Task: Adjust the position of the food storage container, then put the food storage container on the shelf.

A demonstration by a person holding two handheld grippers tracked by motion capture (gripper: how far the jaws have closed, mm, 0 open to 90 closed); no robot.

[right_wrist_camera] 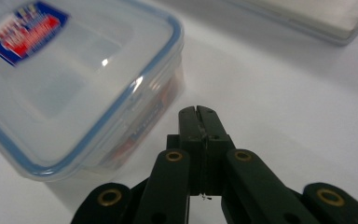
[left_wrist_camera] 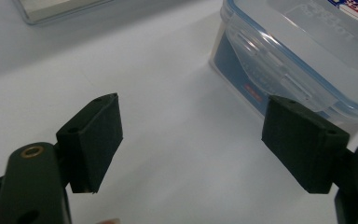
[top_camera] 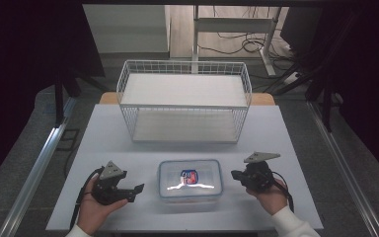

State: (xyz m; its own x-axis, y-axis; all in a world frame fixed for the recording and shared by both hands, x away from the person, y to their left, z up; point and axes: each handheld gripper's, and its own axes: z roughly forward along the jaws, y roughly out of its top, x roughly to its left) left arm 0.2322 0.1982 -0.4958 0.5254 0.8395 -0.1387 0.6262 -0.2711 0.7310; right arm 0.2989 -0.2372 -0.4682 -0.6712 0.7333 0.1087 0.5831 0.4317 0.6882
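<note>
A clear plastic food container [top_camera: 190,179] with a blue-rimmed lid and a red and blue label sits near the table's front edge. My left gripper [top_camera: 132,192] rests on the table just left of it, open, its pads [left_wrist_camera: 93,140] wide apart with nothing between them; the container's side latch [left_wrist_camera: 279,70] lies beyond the far pad. My right gripper [top_camera: 237,175] is held just right of the container, shut on nothing, with its fingertips [right_wrist_camera: 198,116] pressed together beside the container's wall [right_wrist_camera: 74,84].
A white wire basket shelf [top_camera: 185,101] with two levels stands at the back of the white table [top_camera: 276,133]. Bare tabletop lies between it and the container. The table's edges drop to a dark floor on both sides.
</note>
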